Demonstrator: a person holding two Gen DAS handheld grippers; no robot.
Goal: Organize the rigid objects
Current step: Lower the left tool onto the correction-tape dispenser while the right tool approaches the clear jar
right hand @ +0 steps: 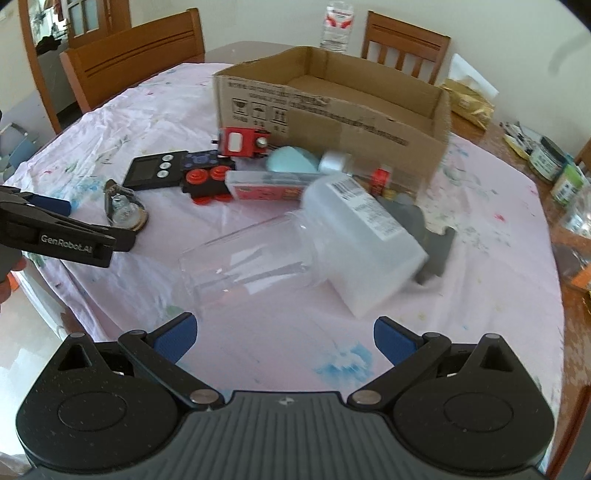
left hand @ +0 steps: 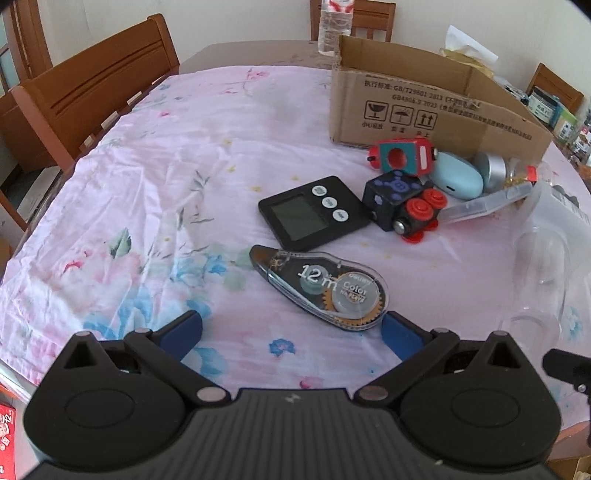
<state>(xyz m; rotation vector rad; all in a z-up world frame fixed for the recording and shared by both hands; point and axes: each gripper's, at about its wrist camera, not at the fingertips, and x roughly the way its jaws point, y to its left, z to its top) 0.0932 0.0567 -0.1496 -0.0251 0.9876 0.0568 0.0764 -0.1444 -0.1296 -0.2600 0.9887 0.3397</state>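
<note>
An open cardboard box (left hand: 424,107) stands at the back of the table; it also shows in the right wrist view (right hand: 332,122). In front of it lie a correction tape dispenser (left hand: 325,291), a black digital timer (left hand: 314,212), a dark toy train (left hand: 399,203), a red toy train (left hand: 402,155), a light blue case (left hand: 456,177) and a clear plastic container (right hand: 303,243) on its side. My left gripper (left hand: 291,334) is open just short of the tape dispenser. My right gripper (right hand: 284,334) is open just short of the clear container.
A pink floral cloth (left hand: 184,184) covers the table. Wooden chairs (left hand: 96,92) stand at the left and far side. A water bottle (right hand: 336,26) stands behind the box. Jars (right hand: 554,162) and clutter sit at the right edge. A grey object (right hand: 432,236) lies behind the clear container.
</note>
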